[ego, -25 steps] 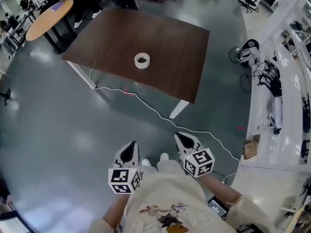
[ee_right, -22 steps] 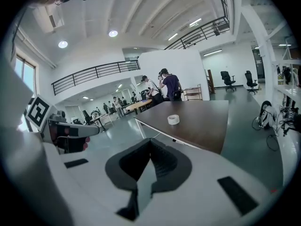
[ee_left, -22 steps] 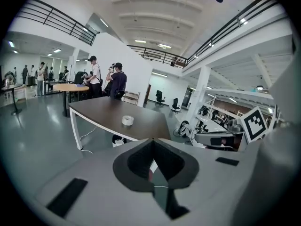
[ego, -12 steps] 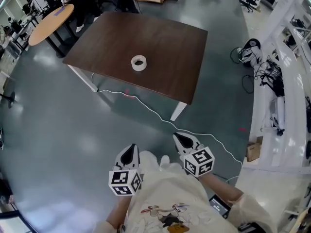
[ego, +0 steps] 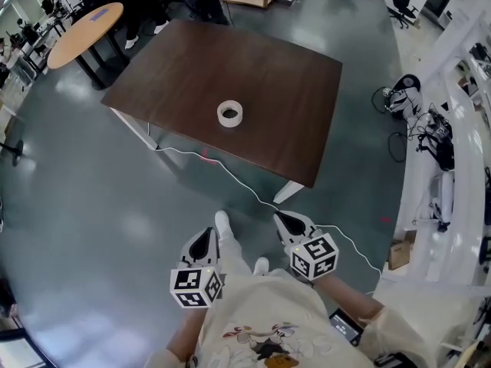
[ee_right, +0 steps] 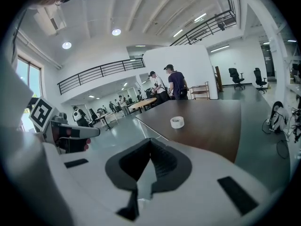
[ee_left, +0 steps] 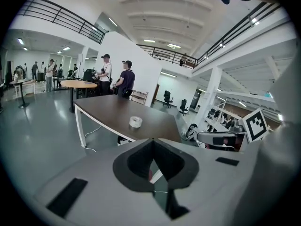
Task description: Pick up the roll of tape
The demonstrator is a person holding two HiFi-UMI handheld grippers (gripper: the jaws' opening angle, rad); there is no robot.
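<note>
A white roll of tape (ego: 229, 113) lies flat near the middle of a dark brown table (ego: 291, 90); it also shows as the tape (ee_left: 135, 121) in the left gripper view and the tape (ee_right: 177, 122) in the right gripper view. Both grippers are held close to my body, well short of the table. My left gripper (ego: 202, 240) is shut with nothing in it, its jaw tips meeting in the left gripper view (ee_left: 151, 140). My right gripper (ego: 285, 219) is shut and empty too, tips together in the right gripper view (ee_right: 150, 140).
A white cable (ego: 230, 176) snakes over the grey floor from under the table towards me. A round wooden table (ego: 83, 32) and people stand at the far left. White benches with equipment (ego: 445, 159) line the right side. My white shoe (ego: 222, 225) is stepping forward.
I have stepped towards the table: the table and tape sit lower and slightly larger in the head view, and a shoe now shows ahead of the grippers. Both grippers stay shut.
</note>
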